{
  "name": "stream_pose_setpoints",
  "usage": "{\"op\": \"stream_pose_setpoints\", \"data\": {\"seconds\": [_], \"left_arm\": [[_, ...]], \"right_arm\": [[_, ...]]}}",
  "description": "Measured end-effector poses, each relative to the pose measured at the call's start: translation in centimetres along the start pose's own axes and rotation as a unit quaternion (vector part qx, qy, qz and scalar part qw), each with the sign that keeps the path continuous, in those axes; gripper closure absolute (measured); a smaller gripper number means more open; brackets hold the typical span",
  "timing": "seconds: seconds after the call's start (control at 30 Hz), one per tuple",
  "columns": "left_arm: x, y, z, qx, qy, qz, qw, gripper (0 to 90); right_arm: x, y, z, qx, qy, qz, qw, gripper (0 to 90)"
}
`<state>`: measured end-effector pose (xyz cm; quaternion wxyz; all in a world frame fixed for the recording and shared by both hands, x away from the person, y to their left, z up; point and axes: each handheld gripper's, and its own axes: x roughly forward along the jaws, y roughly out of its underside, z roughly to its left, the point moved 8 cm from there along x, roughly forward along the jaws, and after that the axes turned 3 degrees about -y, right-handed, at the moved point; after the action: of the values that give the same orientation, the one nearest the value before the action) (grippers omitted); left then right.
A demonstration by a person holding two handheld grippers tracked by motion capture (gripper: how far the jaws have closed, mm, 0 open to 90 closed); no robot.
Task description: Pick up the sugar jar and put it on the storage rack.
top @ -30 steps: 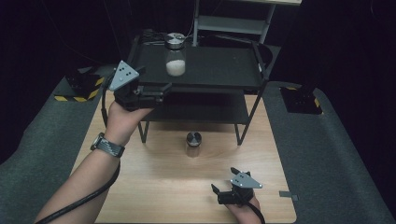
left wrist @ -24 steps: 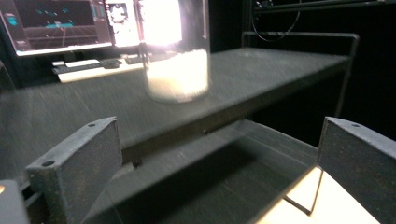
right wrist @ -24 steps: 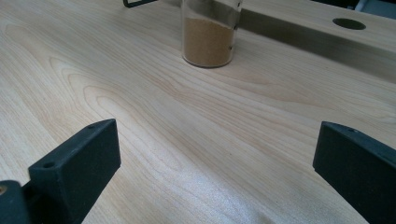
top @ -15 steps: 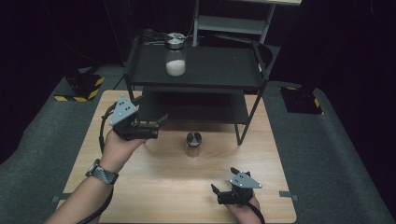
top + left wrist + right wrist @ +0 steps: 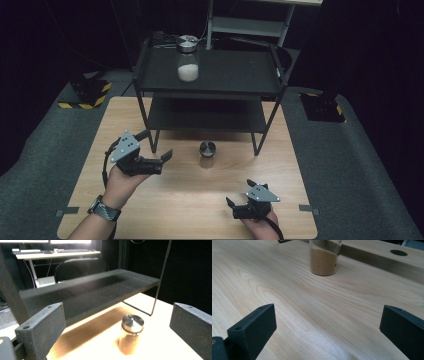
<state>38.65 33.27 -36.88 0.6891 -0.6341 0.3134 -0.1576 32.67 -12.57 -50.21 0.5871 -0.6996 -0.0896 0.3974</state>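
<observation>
Right now, near to far:
Right gripper (image 5: 239, 208): it sits low at the near edge of the wooden table (image 5: 165, 210), held in the person's right hand (image 5: 260, 227). Its jaws are spread wide and hold nothing.
Left gripper (image 5: 159, 149): the left hand (image 5: 122, 182) holds it over the left part of the table. Its jaws are wide apart with nothing between them, and they point toward the jar.
Watch (image 5: 105, 209): a dark band on the left wrist.
Spice jar (image 5: 207, 154): a small clear glass jar with a shiny round metal lid. It stands upright on the table, just in front of the black shelf rack (image 5: 210, 95). It is well apart from both grippers. In the left gripper view the spice jar (image 5: 131, 333) shows between the two jaws, farther off.
What is inside: brown powder fills the lower part of the spice jar (image 5: 323, 261) in the right gripper view.
Cut off: that view loses the top of the jar and its lid.
Hard to see: the jar is a bit blurry and glary in the left gripper view.
White jar (image 5: 187, 62): a second glass jar with a metal lid and white stuff inside. It stands on the top shelf of the rack, far back.
Behind: the room is dark.
</observation>
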Motion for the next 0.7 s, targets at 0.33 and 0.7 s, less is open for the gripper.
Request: {"op": "stream_pose_setpoints", "data": {"seconds": [0.33,0.7], "left_arm": [[-1.2,4.8,0.2,-0.015,-0.007,0.043,0.9989,0.6],[-2.7,10.4,-0.3,-0.040,-0.012,0.102,0.9939,0.6]], "right_arm": [[0.0,0.0,0.0,-0.001,0.000,0.001,1.0000,0.2],[0.0,0.0,0.1,-0.002,0.002,0.001,1.0000,0.2]]}}
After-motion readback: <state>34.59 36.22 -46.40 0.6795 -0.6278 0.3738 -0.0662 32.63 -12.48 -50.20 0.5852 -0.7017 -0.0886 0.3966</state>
